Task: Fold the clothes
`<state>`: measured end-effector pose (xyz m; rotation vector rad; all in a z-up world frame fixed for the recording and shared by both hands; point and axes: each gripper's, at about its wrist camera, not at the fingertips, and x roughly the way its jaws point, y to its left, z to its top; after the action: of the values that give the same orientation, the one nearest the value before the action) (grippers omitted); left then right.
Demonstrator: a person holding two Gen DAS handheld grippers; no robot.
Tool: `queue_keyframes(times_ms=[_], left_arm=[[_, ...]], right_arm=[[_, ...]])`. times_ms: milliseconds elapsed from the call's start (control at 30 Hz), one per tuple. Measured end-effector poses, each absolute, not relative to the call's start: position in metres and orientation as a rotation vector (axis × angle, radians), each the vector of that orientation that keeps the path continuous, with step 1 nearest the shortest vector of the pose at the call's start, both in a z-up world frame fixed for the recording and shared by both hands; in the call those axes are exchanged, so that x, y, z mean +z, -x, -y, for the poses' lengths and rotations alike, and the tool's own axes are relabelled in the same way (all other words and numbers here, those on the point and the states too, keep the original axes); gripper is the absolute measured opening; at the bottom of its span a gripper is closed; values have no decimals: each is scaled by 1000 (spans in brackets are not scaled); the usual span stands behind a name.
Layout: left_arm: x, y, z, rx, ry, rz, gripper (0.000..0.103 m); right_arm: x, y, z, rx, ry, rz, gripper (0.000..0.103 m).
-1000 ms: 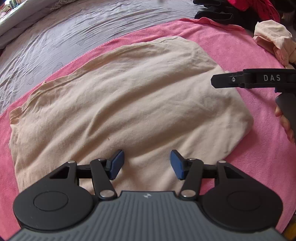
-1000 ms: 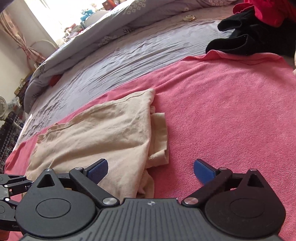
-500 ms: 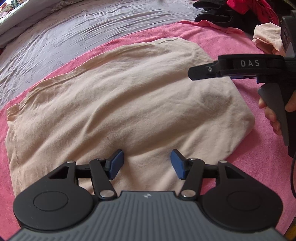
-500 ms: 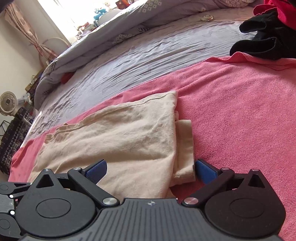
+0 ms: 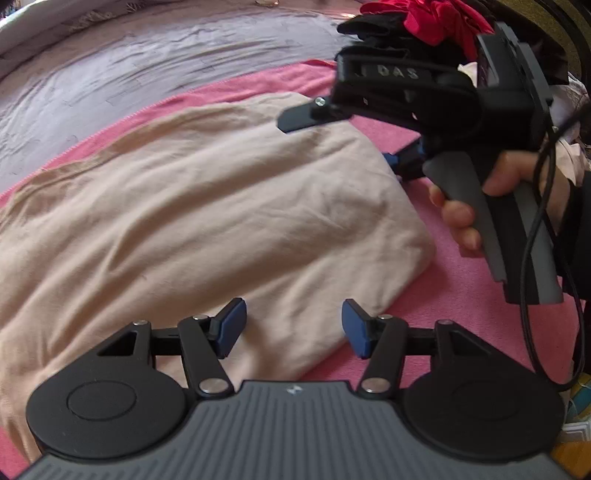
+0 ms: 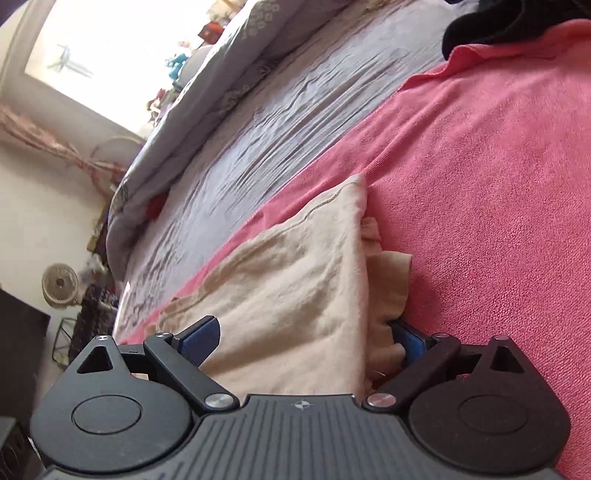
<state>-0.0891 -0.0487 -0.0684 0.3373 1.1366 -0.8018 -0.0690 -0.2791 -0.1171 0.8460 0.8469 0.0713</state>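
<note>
A beige garment (image 5: 221, 221) lies folded on a pink towel (image 5: 461, 314). Over its near edge my left gripper (image 5: 293, 328) hovers open, its blue pads apart and nothing pinched. My right gripper (image 5: 340, 142), held by a person's hand (image 5: 458, 218), straddles the garment's right edge. In the right wrist view the garment (image 6: 295, 277) fills the gap of the right gripper (image 6: 303, 339). Its jaws are closing with the cloth between them. One pad is over the top layer, the other tucked against the loose folded layers at the side.
Grey bedsheet (image 5: 110, 74) lies beyond the towel. A pile of black and red clothes (image 5: 424, 18) sits at the far right corner. In the right wrist view a rolled duvet (image 6: 221, 74) runs along the far side, and a small fan (image 6: 59, 284) stands off the bed.
The right gripper has come in from the right, rolled, and dropped onto the garment's right edge with its jaws narrowing. The left gripper stayed open, turning a little.
</note>
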Motion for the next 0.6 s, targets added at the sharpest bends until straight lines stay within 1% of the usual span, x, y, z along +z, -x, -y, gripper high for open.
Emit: queue_keyframes(times_ms=[33,67,100,133,200,267,300,333,367,400,467,600], left_arm=[[-71,93,52,-805,-345,-1135,60],[-72,97,53,-804,-359,-1118,64],[-73,100,54,-803,-365,-1109,65],[-73,102,54,-800,-362,-1109,65],[-73,104,53,-796,-351,-1110,64],[-72,103,49,-791,-329,-1111,62],[-72,102,46,-783,-321,-1109,56],[-71,101,43,-773,-307,-1111,54],[-69,98,40,-763,-284,-1118,47],[-68,96,36,-753,-262,-1125,37],[-64,92,23,-732,-194,-1152,28],[-52,97,-3,-648,-149,-1165,27]], right_arm=[[-115,66,278,60,-817,-865,85],[-112,63,274,49,-769,-890,61],[-111,60,274,35,-744,-921,26],[-112,58,277,41,-765,-942,14],[-113,56,281,55,-802,-965,15],[-104,54,279,67,-757,-972,15],[-100,53,277,72,-743,-971,15],[-95,52,275,77,-732,-970,15],[-90,52,274,81,-724,-967,15],[-85,52,273,81,-722,-967,15],[-76,51,270,71,-721,-971,15],[-60,48,258,-5,-718,-997,15]])
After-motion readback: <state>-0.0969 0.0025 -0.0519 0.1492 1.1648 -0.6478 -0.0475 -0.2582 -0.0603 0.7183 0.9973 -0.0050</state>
